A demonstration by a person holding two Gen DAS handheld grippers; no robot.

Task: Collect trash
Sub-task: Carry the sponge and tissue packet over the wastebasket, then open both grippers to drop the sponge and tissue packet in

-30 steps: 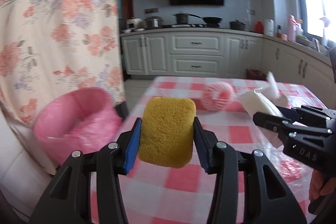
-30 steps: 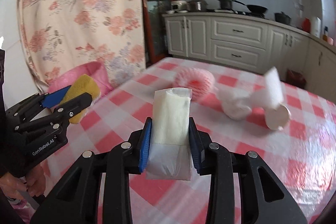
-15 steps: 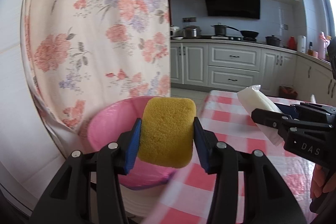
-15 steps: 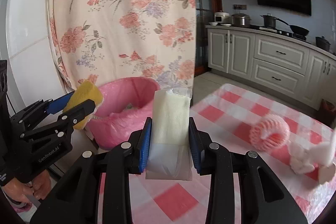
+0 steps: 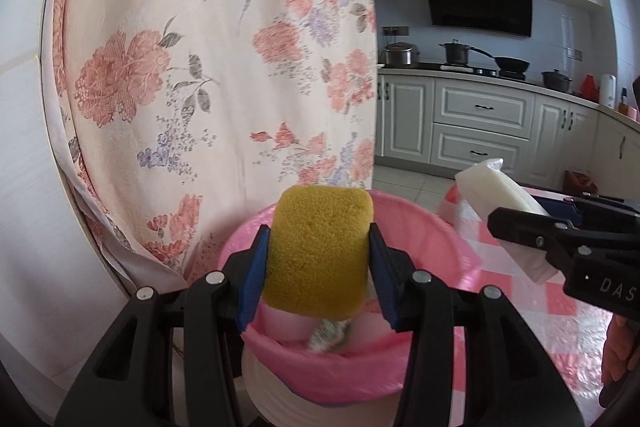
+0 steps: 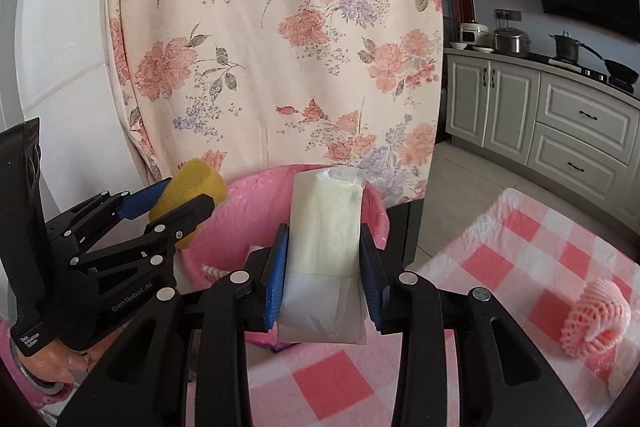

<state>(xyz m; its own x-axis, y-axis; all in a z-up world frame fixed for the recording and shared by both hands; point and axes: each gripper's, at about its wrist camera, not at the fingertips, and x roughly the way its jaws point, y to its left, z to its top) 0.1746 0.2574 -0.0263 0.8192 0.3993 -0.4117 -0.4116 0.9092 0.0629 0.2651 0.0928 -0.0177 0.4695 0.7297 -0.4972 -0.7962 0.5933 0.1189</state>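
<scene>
My left gripper [image 5: 318,267] is shut on a yellow sponge [image 5: 320,251] and holds it over the near rim of a trash bin lined with a pink bag [image 5: 436,239]. Some trash lies inside the bin. My right gripper [image 6: 323,267] is shut on a white wrapped packet [image 6: 326,239], in front of the same pink-lined bin [image 6: 248,215]. The left gripper and its sponge [image 6: 188,195] show at the left of the right wrist view. The right gripper's packet [image 5: 500,195] shows at the right of the left wrist view.
A table with a pink and white checked cloth [image 6: 520,267] stands right of the bin. A pink foam net [image 6: 596,319] lies on it. A floral curtain [image 5: 200,67] hangs just behind the bin. Kitchen cabinets [image 5: 480,123] line the back wall.
Both grippers have swung left from over the table to the pink bin, still holding the sponge and the packet. The bin is now close and below both.
</scene>
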